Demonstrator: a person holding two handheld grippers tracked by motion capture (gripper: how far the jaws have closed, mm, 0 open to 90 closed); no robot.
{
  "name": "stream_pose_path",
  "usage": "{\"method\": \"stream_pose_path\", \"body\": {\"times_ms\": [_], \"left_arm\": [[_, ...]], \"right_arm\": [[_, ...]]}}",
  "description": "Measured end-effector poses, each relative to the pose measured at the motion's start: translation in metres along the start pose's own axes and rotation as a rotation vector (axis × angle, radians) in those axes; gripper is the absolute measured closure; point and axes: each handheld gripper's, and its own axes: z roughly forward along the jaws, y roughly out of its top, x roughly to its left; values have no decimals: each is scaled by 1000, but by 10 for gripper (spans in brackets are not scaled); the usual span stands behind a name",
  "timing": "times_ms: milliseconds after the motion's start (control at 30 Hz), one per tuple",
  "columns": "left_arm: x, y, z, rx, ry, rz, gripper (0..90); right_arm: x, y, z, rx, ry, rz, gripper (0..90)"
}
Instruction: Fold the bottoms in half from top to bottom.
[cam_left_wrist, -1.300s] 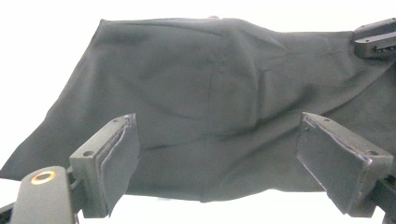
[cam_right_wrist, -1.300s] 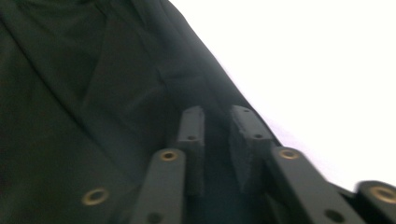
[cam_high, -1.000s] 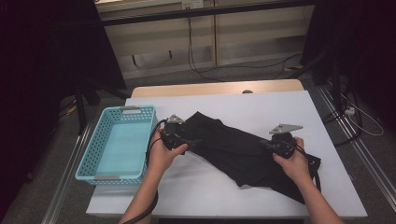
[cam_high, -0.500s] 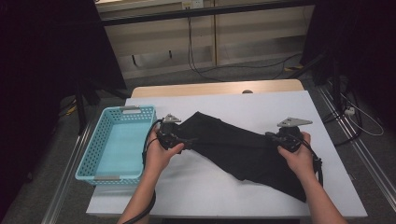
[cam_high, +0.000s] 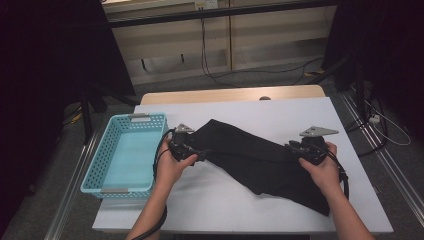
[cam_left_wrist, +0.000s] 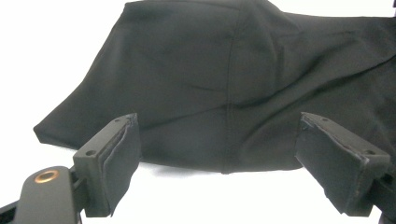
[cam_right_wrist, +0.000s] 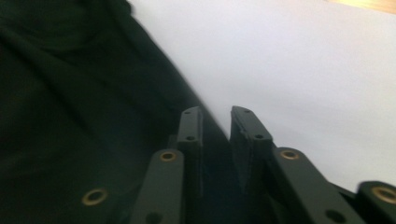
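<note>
A black garment (cam_high: 260, 160) lies spread slantwise across the white table (cam_high: 225, 200). My left gripper (cam_high: 200, 152) rests at its left end. In the left gripper view the jaws (cam_left_wrist: 219, 121) stand wide open, and the cloth's (cam_left_wrist: 224, 79) hem lies on the table just ahead of them. My right gripper (cam_high: 292, 147) sits at the garment's right edge. Its jaws (cam_right_wrist: 216, 112) have just been opening and now stand a narrow gap apart. The dark cloth's (cam_right_wrist: 70, 93) edge lies between and under them, with the pads no longer pressing on it.
A light blue perforated basket (cam_high: 92, 170) stands empty at the table's left edge, close to my left hand. Bare white tabletop lies in front of the garment and behind it. Beyond the table's far edge are a wooden strip and cables on the floor.
My right hand has drawn the garment's right edge slightly toward the far side, so the cloth lies flatter. Its jaws have parted. The left gripper has hardly moved.
</note>
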Motion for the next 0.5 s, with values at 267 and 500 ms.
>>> {"method": "stream_pose_path", "body": {"times_ms": [267,500], "left_arm": [[3,2,-2,-8,10,-7,152],[8,8,-4,-15,24,-7,142]], "right_arm": [[22,-1,-13,7,72,-15,478],[26,-10,-23,12,81,3,366]]}}
